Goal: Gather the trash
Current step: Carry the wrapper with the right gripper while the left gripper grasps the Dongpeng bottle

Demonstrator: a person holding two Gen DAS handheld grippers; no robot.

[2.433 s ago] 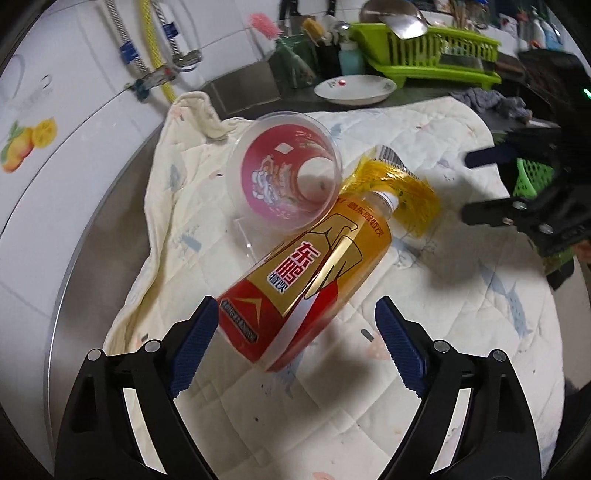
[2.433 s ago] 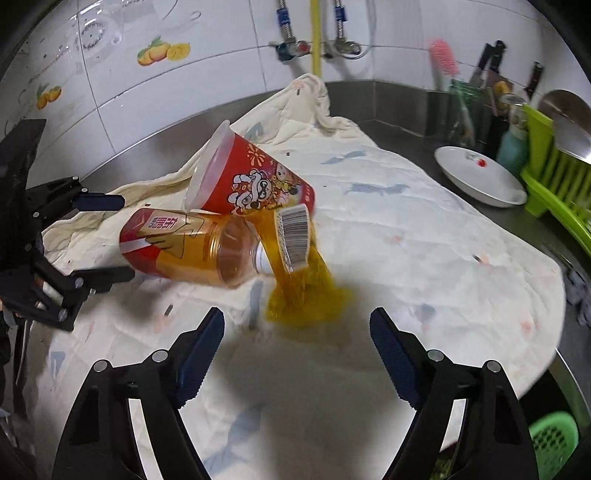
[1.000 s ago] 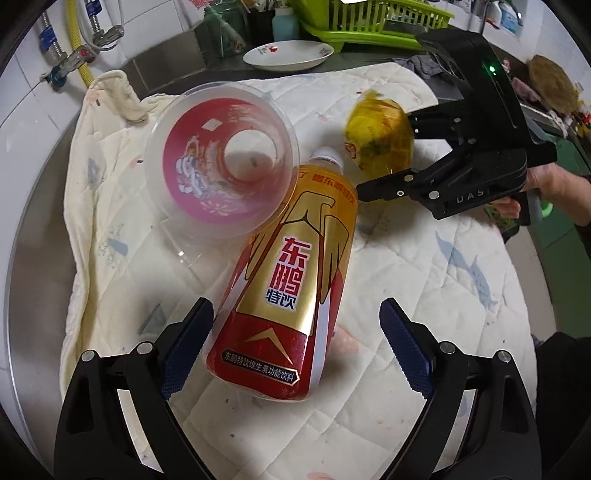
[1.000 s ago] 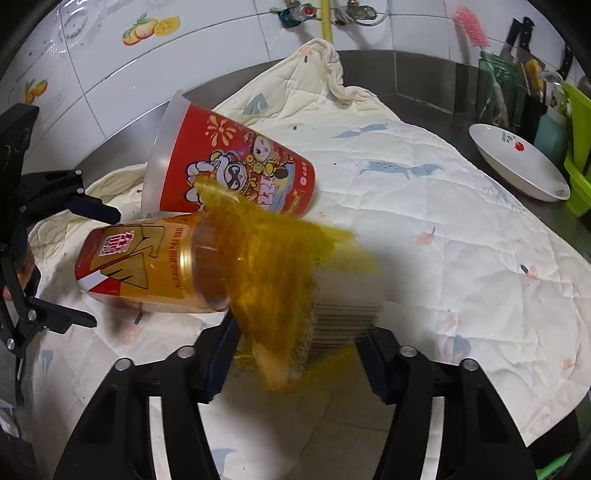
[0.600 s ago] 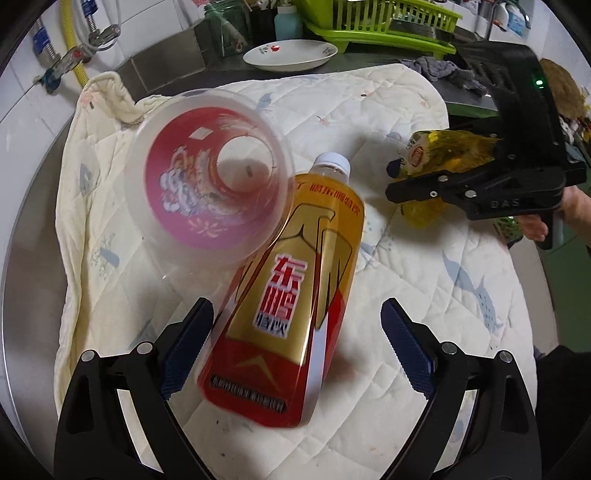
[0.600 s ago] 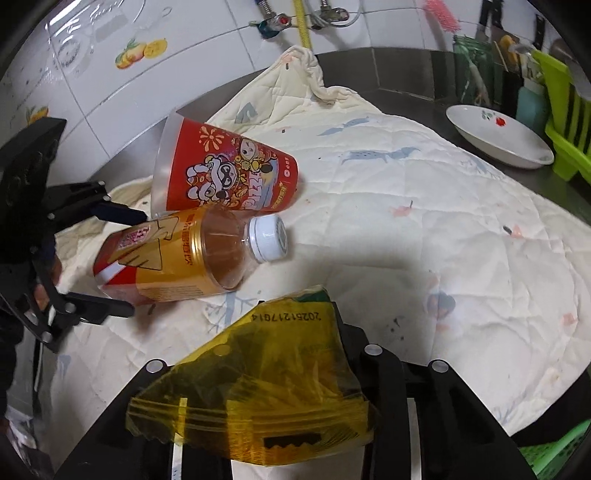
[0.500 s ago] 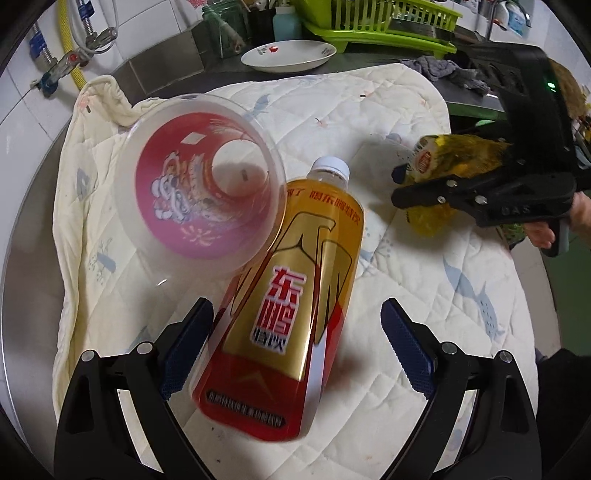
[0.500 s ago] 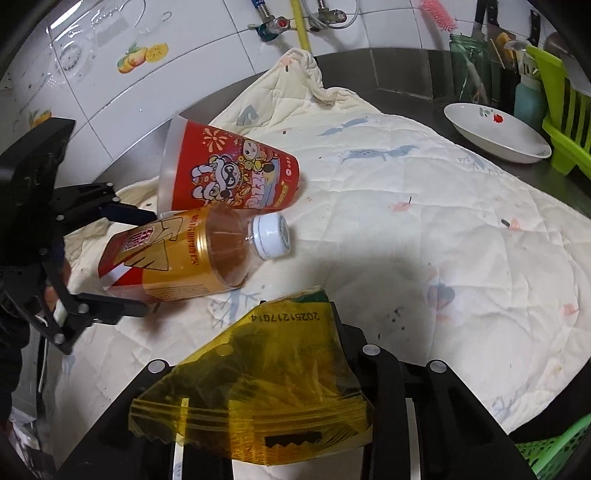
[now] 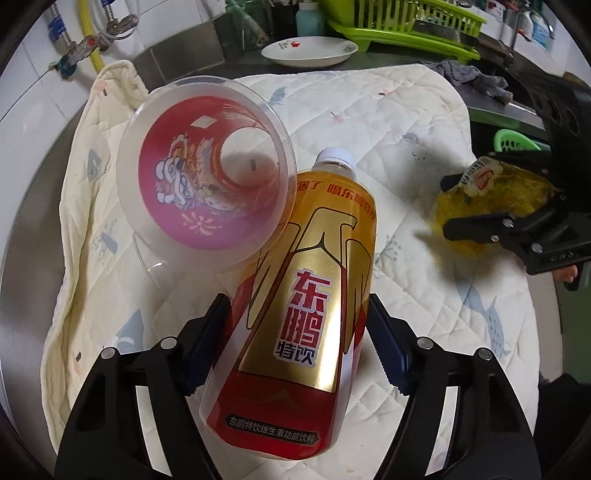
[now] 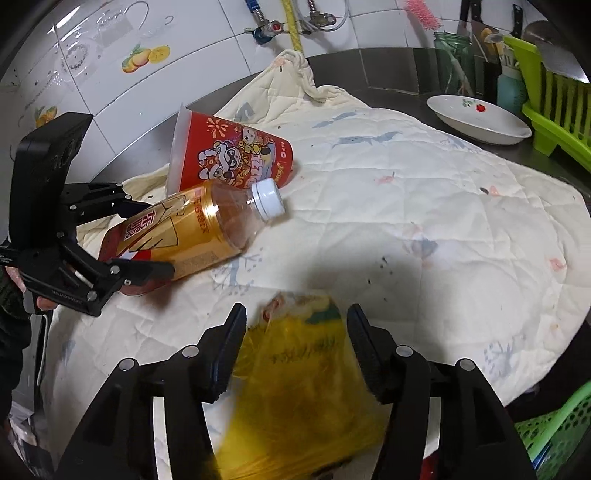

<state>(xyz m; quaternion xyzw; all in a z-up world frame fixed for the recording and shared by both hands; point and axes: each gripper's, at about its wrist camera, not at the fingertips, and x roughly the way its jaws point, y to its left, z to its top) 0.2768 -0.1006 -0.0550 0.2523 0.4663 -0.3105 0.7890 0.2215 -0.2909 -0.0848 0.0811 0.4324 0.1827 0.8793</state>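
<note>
A gold-and-red drink bottle (image 9: 317,295) lies on the quilted cloth (image 9: 369,122), cap pointing away. My left gripper (image 9: 295,302) straddles its lower half; its jaws are closing and the blue pads touch both sides. In the right wrist view the left gripper (image 10: 159,236) holds the bottle (image 10: 192,225) by its base. A red printed cup (image 9: 207,181) lies on its side against the bottle. The yellow snack bag (image 10: 303,387) sits blurred between the fingers of my right gripper (image 10: 295,314), whose jaws are opening. That right gripper (image 9: 447,203) is at the cloth's right edge.
A green basket (image 10: 554,428) sits below the counter edge, beside the right gripper. At the back stand a white plate (image 9: 310,51), a green dish rack (image 9: 402,22) and a grey rag (image 9: 461,74). Tiled wall and taps lie to the left.
My left jaws have closed in onto the bottle. My right gripper carried the yellow bag toward the cloth's right edge, and its jaws have parted; the bag now hangs looser and blurred.
</note>
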